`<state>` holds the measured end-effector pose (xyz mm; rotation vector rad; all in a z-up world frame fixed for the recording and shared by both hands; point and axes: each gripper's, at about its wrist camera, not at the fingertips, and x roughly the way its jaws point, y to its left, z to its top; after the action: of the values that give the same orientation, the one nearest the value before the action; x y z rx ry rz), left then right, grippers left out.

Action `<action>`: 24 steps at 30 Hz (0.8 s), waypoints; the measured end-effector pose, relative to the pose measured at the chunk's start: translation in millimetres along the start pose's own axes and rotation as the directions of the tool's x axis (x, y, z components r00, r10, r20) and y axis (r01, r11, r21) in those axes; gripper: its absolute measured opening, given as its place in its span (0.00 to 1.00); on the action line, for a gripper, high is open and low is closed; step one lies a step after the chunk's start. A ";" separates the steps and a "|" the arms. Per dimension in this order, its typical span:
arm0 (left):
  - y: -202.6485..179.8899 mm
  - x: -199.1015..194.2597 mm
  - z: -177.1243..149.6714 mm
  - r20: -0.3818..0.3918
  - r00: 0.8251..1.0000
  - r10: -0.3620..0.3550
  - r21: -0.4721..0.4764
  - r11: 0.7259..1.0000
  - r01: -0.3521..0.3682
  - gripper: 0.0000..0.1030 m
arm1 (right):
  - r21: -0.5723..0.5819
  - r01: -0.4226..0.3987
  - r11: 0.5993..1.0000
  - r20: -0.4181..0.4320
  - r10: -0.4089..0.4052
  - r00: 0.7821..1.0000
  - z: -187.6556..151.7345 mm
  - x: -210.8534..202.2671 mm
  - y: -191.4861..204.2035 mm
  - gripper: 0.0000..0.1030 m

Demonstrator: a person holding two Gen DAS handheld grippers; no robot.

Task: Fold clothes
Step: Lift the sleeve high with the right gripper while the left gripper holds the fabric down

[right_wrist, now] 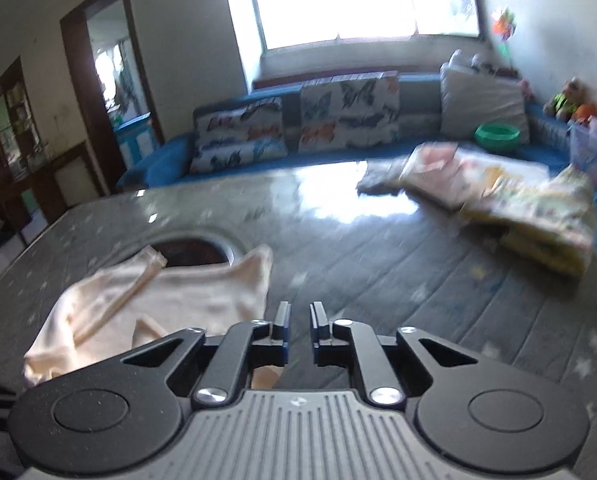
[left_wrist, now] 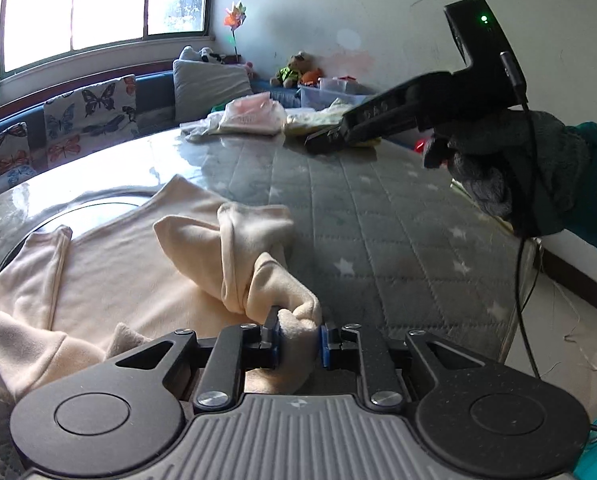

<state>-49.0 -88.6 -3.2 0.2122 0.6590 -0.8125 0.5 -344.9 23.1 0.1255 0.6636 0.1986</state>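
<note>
I am clamping my left gripper (left_wrist: 298, 336) on a bunched sleeve of the cream top (left_wrist: 110, 280), which is lying rumpled on the star-print mattress (left_wrist: 378, 208). My right gripper (right_wrist: 299, 320) is hovering with its jaws slightly apart and empty. I judge the folding barely begun; folded clothes (right_wrist: 498, 200) are waiting beyond.

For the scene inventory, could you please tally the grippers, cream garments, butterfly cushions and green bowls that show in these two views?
Grippers: 2 (left gripper, right gripper)
Cream garment: 1
Butterfly cushions: 2
Green bowl: 1
Total: 6
</note>
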 end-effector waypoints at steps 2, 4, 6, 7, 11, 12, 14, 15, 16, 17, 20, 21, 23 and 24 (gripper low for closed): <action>1.8 0.3 -1.4 -0.003 1.000 0.004 -0.006 1.000 -0.004 0.20 | 0.014 -0.019 1.000 -0.032 0.020 0.999 -9.6 12.0 4.9 0.26; 2.5 -2.0 -1.8 0.002 1.000 0.006 -0.008 1.000 -0.006 0.20 | 0.038 -0.038 0.999 -0.058 0.040 0.998 -15.9 20.7 5.7 0.37; 2.0 -2.4 -2.2 0.006 1.000 0.005 -0.006 1.000 -0.005 0.20 | 0.083 -0.063 0.995 -0.084 0.070 0.994 -24.6 30.0 4.2 0.41; 2.0 -1.6 -2.6 0.004 1.000 0.005 -0.006 1.000 -0.005 0.21 | 0.107 -0.075 0.991 -0.096 0.086 0.992 -29.0 34.6 3.3 0.41; 1.0 -0.6 -6.2 -0.005 1.000 0.001 -0.002 1.000 -0.001 0.21 | 0.154 -0.095 0.984 -0.100 0.111 0.989 -37.4 43.7 2.9 0.36; 0.2 -0.2 -6.7 -0.005 1.000 0.001 0.003 1.000 -0.001 0.21 | 0.155 -0.103 0.983 -0.093 0.118 0.989 -37.7 44.2 4.1 0.34; -1.1 -0.2 -7.5 -0.005 1.000 0.001 0.009 1.000 -0.001 0.21 | 0.122 -0.106 0.987 -0.068 0.115 0.991 -35.0 41.9 10.3 0.17; -1.5 0.1 -8.1 -0.005 1.000 0.002 0.010 1.000 -0.002 0.21 | 0.102 -0.103 0.989 -0.055 0.109 0.992 -32.5 40.2 13.7 0.14; -1.7 0.1 -8.7 -0.004 1.000 0.004 0.010 1.000 -0.004 0.21 | 0.082 -0.095 0.992 -0.041 0.099 0.994 -29.4 38.3 17.4 0.10; -1.6 0.4 -8.3 -0.003 1.000 0.004 0.010 1.000 -0.004 0.21 | 0.065 -0.091 0.994 -0.026 0.093 0.995 -24.8 35.8 21.2 0.07; -2.3 -0.4 -8.6 0.002 1.000 0.006 0.016 1.000 -0.007 0.21 | 0.011 -0.082 0.997 0.026 0.082 0.996 -10.4 27.2 33.5 0.05; -2.7 -0.7 -9.3 0.003 1.000 0.008 0.019 1.000 -0.008 0.21 | -0.009 -0.080 0.997 0.046 0.080 0.996 -5.6 23.7 38.2 0.05; -3.3 -1.4 -9.8 0.004 1.000 0.009 0.023 1.000 -0.009 0.21 | -0.033 -0.084 0.996 0.085 0.087 0.993 4.7 17.2 47.0 0.05; -3.3 -1.9 -10.1 0.005 1.000 0.009 0.026 1.000 -0.009 0.21 | -0.047 -0.084 0.995 0.105 0.088 0.991 9.3 14.0 51.6 0.04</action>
<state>-57.1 -85.5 -9.7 0.2362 0.6427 -0.8132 9.7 -292.0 31.2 0.1231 0.5469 0.2867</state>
